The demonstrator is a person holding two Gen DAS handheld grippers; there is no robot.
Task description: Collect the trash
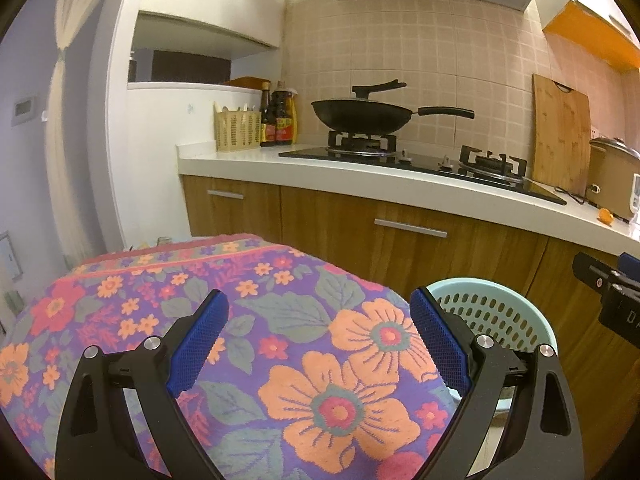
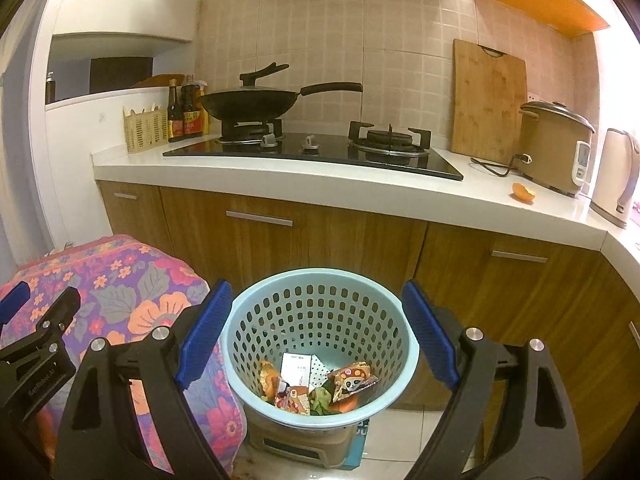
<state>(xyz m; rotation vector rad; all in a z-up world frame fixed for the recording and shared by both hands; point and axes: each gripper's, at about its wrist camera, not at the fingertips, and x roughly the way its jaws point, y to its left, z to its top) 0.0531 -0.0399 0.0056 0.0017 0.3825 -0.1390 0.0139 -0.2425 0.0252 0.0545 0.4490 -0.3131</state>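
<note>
In the left wrist view, the left hand-held gripper [image 1: 320, 334] is hovering with its blue pads spread wide apart and nothing between them, over a floral towel [image 1: 224, 320] that is draping a rounded surface. The pale blue perforated basket [image 1: 508, 312] is peeking out just beside the right finger. Part of the right hand-held gripper [image 1: 612, 292] is showing at the right edge. Behind, a black wok [image 1: 362, 114] is sitting on the gas hob [image 1: 424, 160], a bamboo cutting board [image 1: 560, 136] is leaning against the tiled wall, and an orange peel [image 1: 605, 216] is lying on the bench [image 1: 360, 176].

In the right wrist view, the right hand-held gripper [image 2: 316, 332] is also gaping wide and empty, framing the basket [image 2: 320, 344] below. Trash is lying at the basket's bottom: snack wrappers [image 2: 354, 380], a paper slip [image 2: 297, 370] and green scraps [image 2: 320, 398]. The orange peel [image 2: 524, 192] is resting on the bench [image 2: 280, 184] near the rice cooker [image 2: 554, 146] and a kettle [image 2: 616, 176].
</note>
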